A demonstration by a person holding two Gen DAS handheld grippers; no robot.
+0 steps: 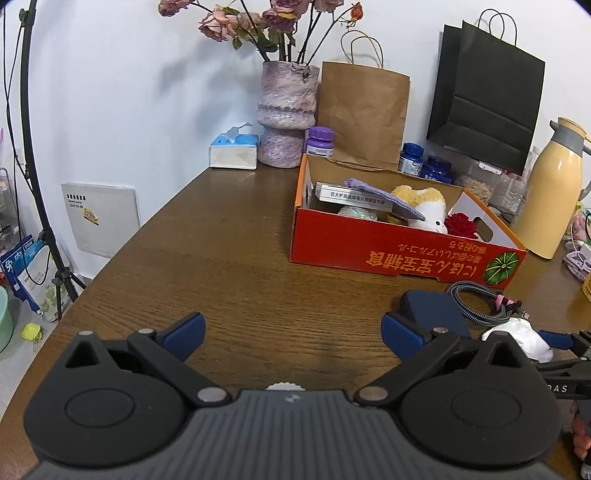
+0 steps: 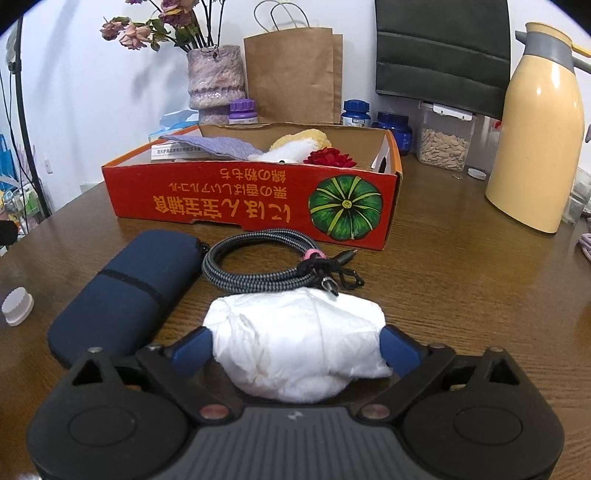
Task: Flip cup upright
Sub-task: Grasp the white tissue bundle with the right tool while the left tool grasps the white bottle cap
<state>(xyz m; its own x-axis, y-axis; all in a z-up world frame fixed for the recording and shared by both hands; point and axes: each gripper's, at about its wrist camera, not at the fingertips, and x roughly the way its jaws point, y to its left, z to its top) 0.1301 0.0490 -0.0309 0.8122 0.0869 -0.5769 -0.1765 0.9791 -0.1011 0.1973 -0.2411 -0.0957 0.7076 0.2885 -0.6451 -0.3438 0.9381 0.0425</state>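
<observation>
Right wrist — right tool (image 2: 297,345) clasps white cup (image 2: 295,339) | left tool (image 1: 293,334) released — empty

Both views are evenly bright, with soft indoor light. The flowers (image 1: 258,22) cast a pale shadow on the white wall (image 1: 110,92). The wooden table (image 1: 240,240) shows a mild sheen. The fisheye lens bends the edges strongly, with dark corners. Focus is sharp.

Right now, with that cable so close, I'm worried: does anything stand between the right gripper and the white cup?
Nothing visible does. The white crumpled cup lies between the pads of the right gripper, which appear to touch its sides. The coiled braided cable lies beyond it, the navy pouch to its left.
</observation>
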